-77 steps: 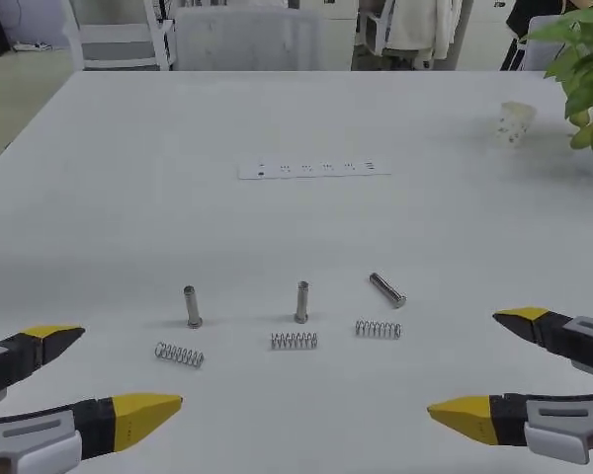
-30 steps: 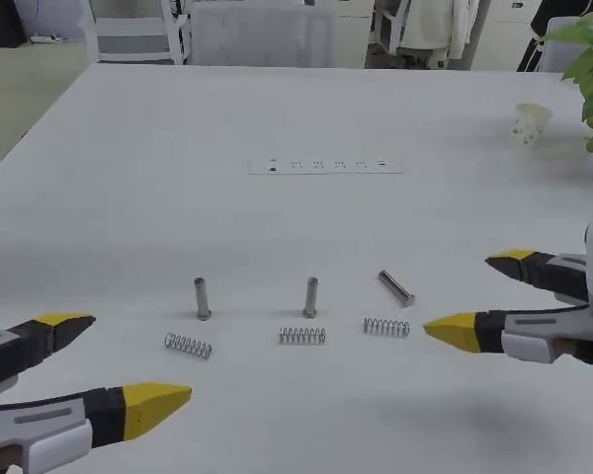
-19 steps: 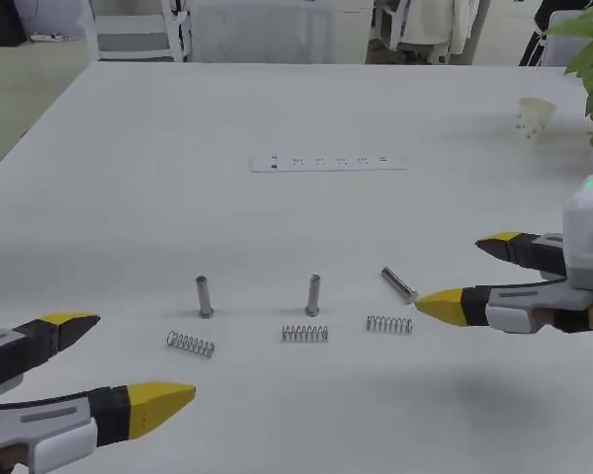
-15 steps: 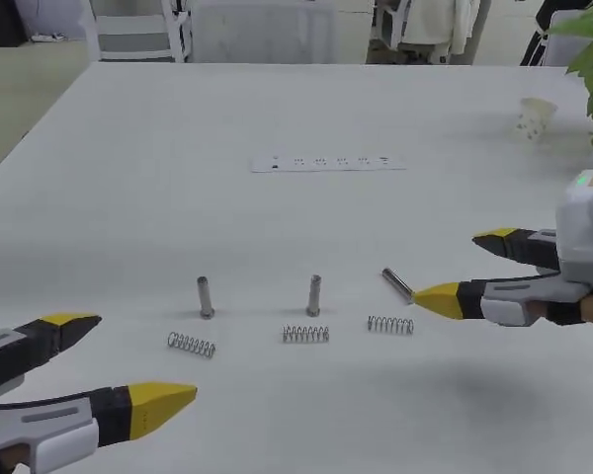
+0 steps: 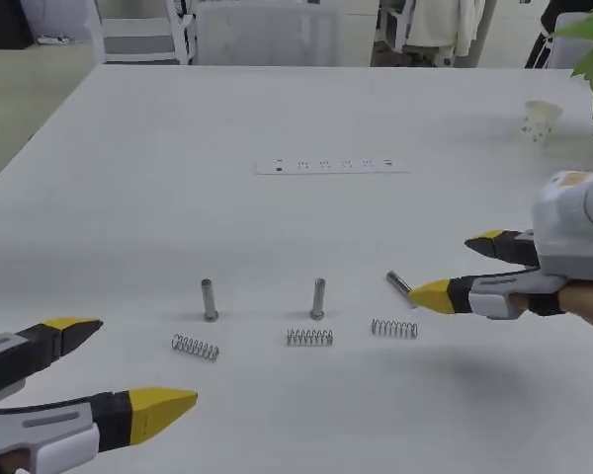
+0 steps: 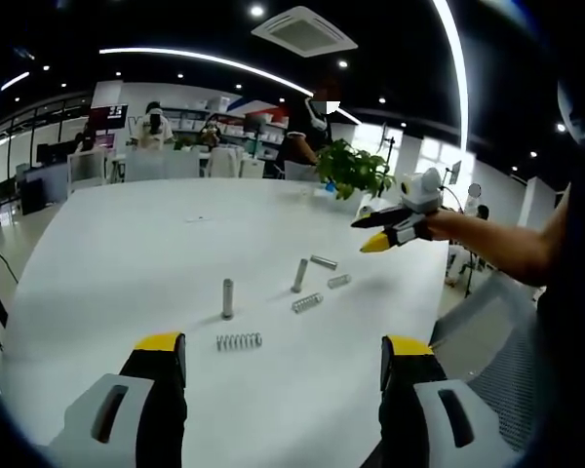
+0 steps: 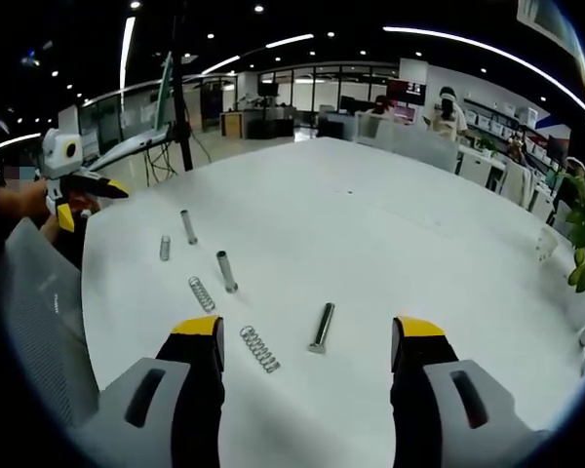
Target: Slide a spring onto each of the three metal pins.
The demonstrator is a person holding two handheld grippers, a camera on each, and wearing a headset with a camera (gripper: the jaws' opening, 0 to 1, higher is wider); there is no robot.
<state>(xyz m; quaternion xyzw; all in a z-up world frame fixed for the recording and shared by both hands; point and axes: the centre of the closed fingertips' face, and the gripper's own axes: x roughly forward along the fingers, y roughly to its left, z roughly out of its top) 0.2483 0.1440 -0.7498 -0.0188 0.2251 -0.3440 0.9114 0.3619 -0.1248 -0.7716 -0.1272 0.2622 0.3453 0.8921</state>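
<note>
Right hand-held gripper (image 5: 458,269) hovers at the right end of the row. Its yellow-tipped jaws are spread apart with nothing between them. Its lower tip sits just beside the near end of the lying pin (image 5: 399,283); whether the two touch I cannot tell. The left hand-held gripper (image 5: 119,363) hangs low at the near left, jaws likewise wide and empty, well apart from the parts.

The lying pin rests flat on the tabletop (image 5: 277,227). Its long axis is diagonal, running from far-left to near-right in the head view. In the right gripper view it lies between the two jaws, its wider head end pointing back toward them. The left pin (image 5: 210,299) and the middle pin (image 5: 318,297) stand upright, long axes vertical, wider ends down on the tabletop.

Nearer the person, one spring lies flat before each pin and apart from it: the left spring (image 5: 195,347), the middle spring (image 5: 309,337) and the right spring (image 5: 393,328). Their long axes run roughly left to right along the row, the left one slightly skewed. None is on a pin yet. A power strip (image 5: 331,166) lies farther back.

Since 2.6 s ago, the right hand-held gripper has come in from the near right corner to the lying pin, closing the last gap over the past second. The left hand-held gripper has kept its place and its spread. Pins and springs lie as they did.
</note>
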